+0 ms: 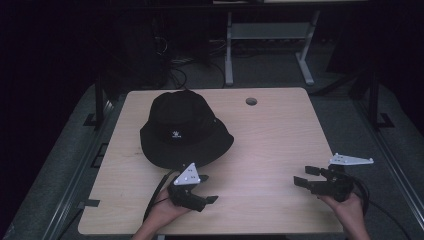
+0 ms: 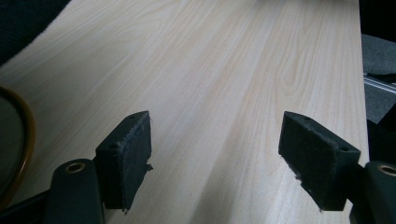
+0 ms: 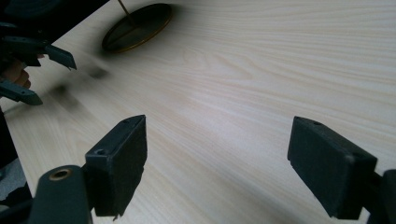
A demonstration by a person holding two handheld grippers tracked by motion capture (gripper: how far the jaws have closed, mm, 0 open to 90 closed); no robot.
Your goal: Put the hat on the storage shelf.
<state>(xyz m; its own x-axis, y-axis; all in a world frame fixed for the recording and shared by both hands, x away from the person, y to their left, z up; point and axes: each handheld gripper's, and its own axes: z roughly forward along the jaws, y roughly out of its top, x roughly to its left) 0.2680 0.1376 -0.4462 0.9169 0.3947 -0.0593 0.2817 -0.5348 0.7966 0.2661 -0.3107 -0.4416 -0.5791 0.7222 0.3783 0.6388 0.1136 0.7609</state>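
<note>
left tongs [image 1: 206, 188]: wide open, empty; right tongs [image 1: 304, 176]: wide open, empty; hat [image 1: 185, 131] untouched

Both hand-held grippers are matte black, each topped with a pale grey three-cornered plate dotted with small holes. The left gripper [image 1: 206, 188] and right gripper [image 1: 304, 176] carry blocky jaws faced with fuzzy black pads [image 2: 135, 154], brass-ringed screw holes, and black trailing cables

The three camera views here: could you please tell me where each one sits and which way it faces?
High view: above the person's side, facing forward and down on the table, black bucket hat, both hands and grippers.
Left gripper view: on the left gripper, along its open jaws over bare tabletop.
Right gripper view: on the right gripper, facing the left gripper.
Shared: tabletop.
</note>
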